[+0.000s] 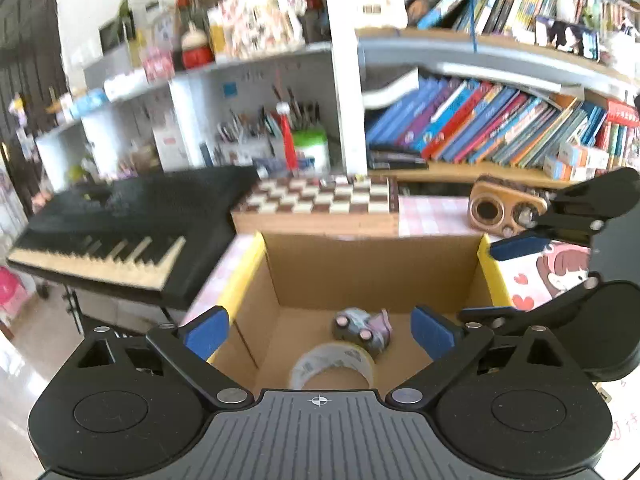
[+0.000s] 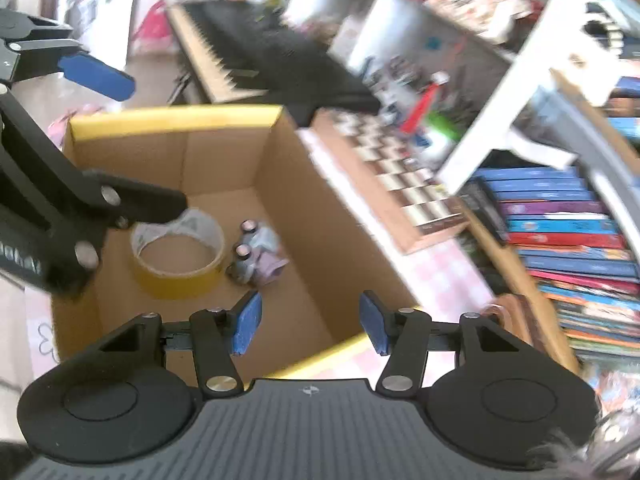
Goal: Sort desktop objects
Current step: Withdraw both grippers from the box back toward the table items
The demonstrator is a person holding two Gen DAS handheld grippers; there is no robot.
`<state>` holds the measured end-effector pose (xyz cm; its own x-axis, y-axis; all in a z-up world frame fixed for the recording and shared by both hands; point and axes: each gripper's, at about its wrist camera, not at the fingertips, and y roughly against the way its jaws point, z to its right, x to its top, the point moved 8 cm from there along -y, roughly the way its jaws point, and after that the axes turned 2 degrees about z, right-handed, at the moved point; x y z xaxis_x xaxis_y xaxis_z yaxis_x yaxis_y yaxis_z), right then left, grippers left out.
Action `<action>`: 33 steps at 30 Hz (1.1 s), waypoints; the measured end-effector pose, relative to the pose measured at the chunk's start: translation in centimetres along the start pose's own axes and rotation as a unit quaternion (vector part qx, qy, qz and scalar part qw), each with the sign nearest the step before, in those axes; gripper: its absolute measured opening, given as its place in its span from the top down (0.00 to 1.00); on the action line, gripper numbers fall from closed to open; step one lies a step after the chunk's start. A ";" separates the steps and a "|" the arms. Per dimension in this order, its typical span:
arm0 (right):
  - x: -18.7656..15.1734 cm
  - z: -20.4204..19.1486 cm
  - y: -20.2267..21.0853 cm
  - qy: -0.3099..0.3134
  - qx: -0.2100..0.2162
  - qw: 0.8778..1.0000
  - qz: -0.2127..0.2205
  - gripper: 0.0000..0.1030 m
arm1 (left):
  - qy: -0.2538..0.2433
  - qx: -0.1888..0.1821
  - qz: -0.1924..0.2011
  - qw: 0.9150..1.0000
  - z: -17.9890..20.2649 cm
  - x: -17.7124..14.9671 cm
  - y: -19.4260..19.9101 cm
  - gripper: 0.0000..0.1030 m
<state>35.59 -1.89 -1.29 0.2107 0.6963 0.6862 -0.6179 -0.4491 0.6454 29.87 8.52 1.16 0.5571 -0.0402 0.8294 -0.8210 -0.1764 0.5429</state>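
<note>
An open cardboard box [image 1: 320,268] [image 2: 224,152] with yellow-taped rims stands on the pink checked tabletop. On its floor lie a roll of clear tape [image 1: 332,364] [image 2: 178,256] and, touching it, a small grey and lilac toy car [image 1: 362,328] [image 2: 258,254]. My left gripper [image 1: 320,332] [image 2: 132,140] hangs above the box, jaws wide open and holding nothing. My right gripper [image 2: 311,322] [image 1: 506,280] is over the box's right rim, open about half way, with nothing between its blue pads.
A black keyboard [image 1: 120,224] [image 2: 256,52] stands left of the box. A chessboard [image 1: 320,196] [image 2: 400,172] lies behind it, and a wooden radio [image 1: 504,208] sits at the back right. Shelves of books [image 1: 500,128] [image 2: 572,232] and a pen holder [image 1: 310,148] fill the background.
</note>
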 end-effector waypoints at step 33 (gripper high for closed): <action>-9.6 -7.0 16.5 -0.301 -0.195 0.931 0.066 0.35 | 0.075 -0.048 0.067 0.994 -2.1 -5.9 13.0 0.03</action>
<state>18.05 -12.05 0.48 0.4270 0.1570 0.8905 -0.8717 -0.1902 0.4516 15.67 8.51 3.54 0.4239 0.0913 0.9011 -0.8984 -0.0837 0.4311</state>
